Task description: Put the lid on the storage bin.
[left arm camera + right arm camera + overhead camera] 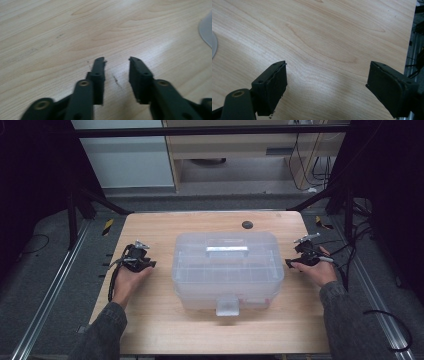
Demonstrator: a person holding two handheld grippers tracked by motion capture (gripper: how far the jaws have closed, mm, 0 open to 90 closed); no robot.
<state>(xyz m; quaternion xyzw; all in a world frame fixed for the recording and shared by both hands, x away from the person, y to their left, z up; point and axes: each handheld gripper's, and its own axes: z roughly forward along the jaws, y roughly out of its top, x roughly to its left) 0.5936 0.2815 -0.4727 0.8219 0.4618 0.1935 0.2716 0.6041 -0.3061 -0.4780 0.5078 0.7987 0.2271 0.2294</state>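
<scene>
Approach was best made evenly from both sides: the clear plastic storage box (pixel 228 270) sat mid-table (pixel 165 330), latch toward the person, flanked by the left gripper (pixel 142 261), jaws partly spread and empty, and the right gripper (pixel 300 257), spread wide and empty. Box contents were blurred and could not be made out.

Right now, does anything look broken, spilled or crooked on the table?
Nothing stands out. The clear plastic box sits square in the middle of the wooden table, lid on, nothing spilled. The left gripper and right gripper wait open on either side, holding nothing.
</scene>
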